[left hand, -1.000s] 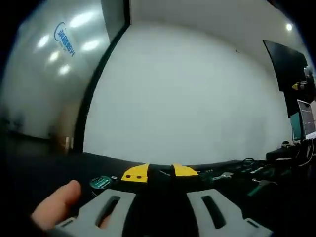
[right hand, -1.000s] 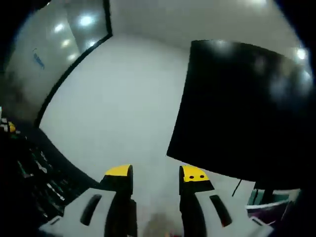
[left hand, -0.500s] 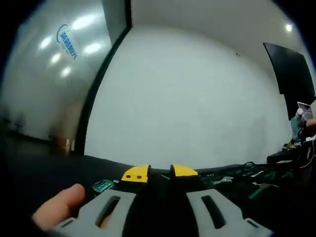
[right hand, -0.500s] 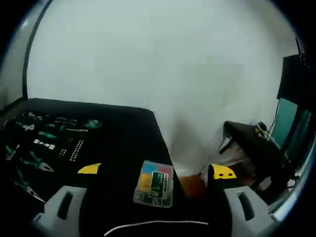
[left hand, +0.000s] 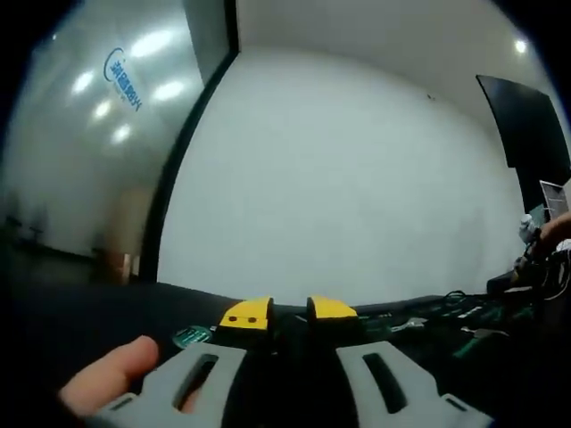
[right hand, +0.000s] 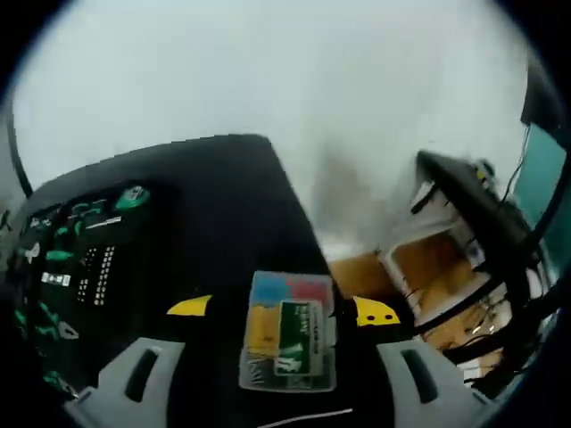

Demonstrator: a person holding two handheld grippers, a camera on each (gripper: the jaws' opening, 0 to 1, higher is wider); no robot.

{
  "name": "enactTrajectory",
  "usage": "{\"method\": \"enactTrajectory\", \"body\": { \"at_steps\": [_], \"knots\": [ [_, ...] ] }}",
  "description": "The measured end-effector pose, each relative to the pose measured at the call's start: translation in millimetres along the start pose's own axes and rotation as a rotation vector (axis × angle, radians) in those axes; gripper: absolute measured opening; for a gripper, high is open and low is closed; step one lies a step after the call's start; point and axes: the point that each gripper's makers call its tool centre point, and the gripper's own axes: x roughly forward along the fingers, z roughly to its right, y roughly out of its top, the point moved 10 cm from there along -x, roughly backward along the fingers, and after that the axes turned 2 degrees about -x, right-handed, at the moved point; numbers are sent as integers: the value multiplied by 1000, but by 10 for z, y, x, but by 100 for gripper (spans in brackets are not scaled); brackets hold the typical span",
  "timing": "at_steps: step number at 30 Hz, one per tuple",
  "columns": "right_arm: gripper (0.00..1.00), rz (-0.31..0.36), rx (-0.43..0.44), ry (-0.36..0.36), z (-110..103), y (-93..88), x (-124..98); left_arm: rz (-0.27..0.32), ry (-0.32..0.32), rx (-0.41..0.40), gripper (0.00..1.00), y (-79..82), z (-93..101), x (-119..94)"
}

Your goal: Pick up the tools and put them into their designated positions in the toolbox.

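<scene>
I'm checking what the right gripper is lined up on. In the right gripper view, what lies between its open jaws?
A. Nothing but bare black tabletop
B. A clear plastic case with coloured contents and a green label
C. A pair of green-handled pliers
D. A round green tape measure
B: the clear plastic case lies flat on the black table between the spread yellow tips of the right gripper.
</scene>
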Motion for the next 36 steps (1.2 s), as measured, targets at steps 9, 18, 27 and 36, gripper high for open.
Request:
{"method": "enactTrajectory", "body": {
  "at_steps": [9,18,27,36],
  "knots": [
    [52,-92,-26,-69,135,-106,264,-12,6,17,12,0,2,-4],
    [54,-127,94,104,136,-158,166,-22,7,23,12,-9,-20,-2],
    [53,-170,437,605,-270,-266,-360,-32,12,31,12,-20,-32,2],
    [52,-172,311,672,-898,-534,-787,-48,12,44,12,-34,-24,9]
  ]
}}
